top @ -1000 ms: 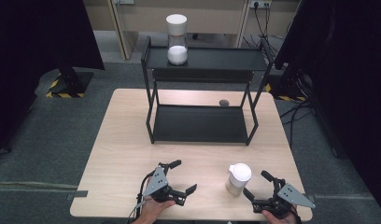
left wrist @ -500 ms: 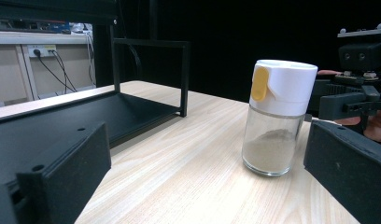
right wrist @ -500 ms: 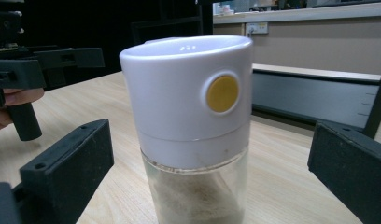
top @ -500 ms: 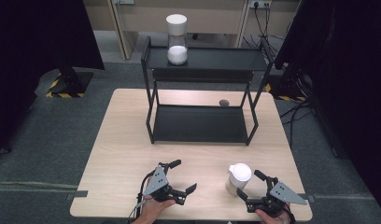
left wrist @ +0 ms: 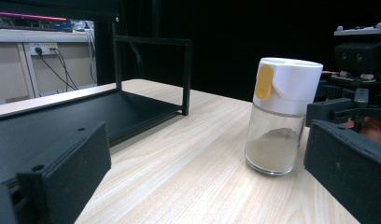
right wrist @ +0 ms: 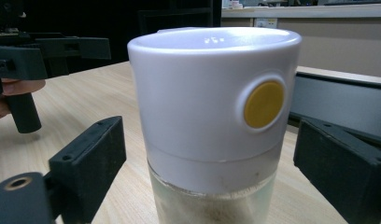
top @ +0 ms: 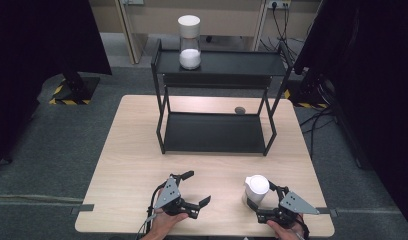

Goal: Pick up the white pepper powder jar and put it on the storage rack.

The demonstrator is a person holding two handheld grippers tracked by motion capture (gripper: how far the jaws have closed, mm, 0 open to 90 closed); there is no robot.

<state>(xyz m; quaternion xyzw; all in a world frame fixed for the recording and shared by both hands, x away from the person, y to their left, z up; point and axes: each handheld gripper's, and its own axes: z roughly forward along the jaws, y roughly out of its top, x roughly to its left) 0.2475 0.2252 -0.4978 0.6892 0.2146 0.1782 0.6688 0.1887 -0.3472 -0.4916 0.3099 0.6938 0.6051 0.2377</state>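
Two grippers are low at the near edge of the pale wooden surface, and the right one has just made the move that matters. A second ago the right gripper sat off to the side of the small glass jar with a white cap and a round yellow button; now it has slid in, so the jar stands between its jaws. In the right gripper view the white cap looms close, with a black jaw well out on either side and air showing between each jaw and the jar. So the jaws are wide, around the jar but not touching it. I would judge the reach as done and the squeeze as next.

The left gripper has not shifted; its jaws gape wide on nothing, pointing across at the jar, which the left gripper view shows upright with a little pale powder in the bottom.

Beyond them stands the black two-tier metal rack, lower shelf bare, with a taller white-capped glass jar of white powder on top. A small dark pebble-like thing lies on the surface behind the rack.
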